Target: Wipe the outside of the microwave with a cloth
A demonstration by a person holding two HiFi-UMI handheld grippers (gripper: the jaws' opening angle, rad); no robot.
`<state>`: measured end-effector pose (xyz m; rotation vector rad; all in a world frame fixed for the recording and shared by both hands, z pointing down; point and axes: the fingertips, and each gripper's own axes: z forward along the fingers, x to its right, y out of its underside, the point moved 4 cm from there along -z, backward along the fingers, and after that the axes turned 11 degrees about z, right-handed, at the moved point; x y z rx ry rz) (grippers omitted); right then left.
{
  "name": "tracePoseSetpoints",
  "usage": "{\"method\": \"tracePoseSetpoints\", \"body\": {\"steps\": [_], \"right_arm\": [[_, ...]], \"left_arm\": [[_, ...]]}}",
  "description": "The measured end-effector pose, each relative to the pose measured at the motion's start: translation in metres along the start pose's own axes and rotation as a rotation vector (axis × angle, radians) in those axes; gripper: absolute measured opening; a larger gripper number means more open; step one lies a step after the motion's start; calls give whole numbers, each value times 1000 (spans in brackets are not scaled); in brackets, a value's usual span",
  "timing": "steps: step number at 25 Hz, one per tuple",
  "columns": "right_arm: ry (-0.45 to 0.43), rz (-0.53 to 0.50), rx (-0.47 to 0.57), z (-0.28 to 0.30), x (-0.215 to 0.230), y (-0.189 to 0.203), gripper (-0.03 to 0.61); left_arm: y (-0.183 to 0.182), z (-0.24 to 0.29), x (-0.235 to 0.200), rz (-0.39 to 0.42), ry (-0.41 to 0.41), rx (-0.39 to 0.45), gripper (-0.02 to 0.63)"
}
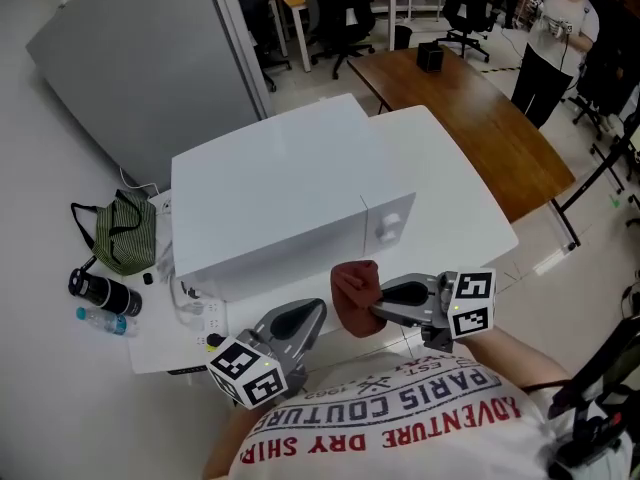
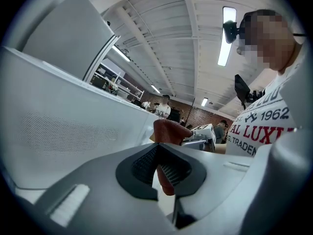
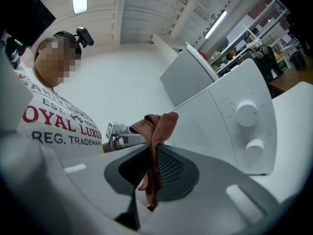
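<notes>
Rust-red cloth [image 1: 355, 296] hangs clamped in the jaws of your right gripper [image 1: 380, 303], just in front of the white microwave [image 1: 280, 198] on the table [image 1: 470, 198]. Your left gripper [image 1: 314, 313] sits just beside the cloth, jaws together on nothing.

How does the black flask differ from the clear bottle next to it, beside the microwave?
The black flask is opaque and thicker; the clear bottle is see-through and slimmer. The bottle has a blue cap, the flask a black top. Both are cylinders, tops toward the head view's left.
</notes>
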<state>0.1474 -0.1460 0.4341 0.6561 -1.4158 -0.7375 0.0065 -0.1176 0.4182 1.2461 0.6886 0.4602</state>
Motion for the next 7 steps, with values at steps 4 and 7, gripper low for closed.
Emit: {"method": "tracePoseSetpoints", "body": {"steps": [4,7], "right_arm": [[4,9,-11,13,-8,4,34],[8,17,-4,26,-16,5,34]], "left_arm": [[-3,-15,-1,3,10,-3,1],[-5,-29,-5,3,16,0,2]]}}
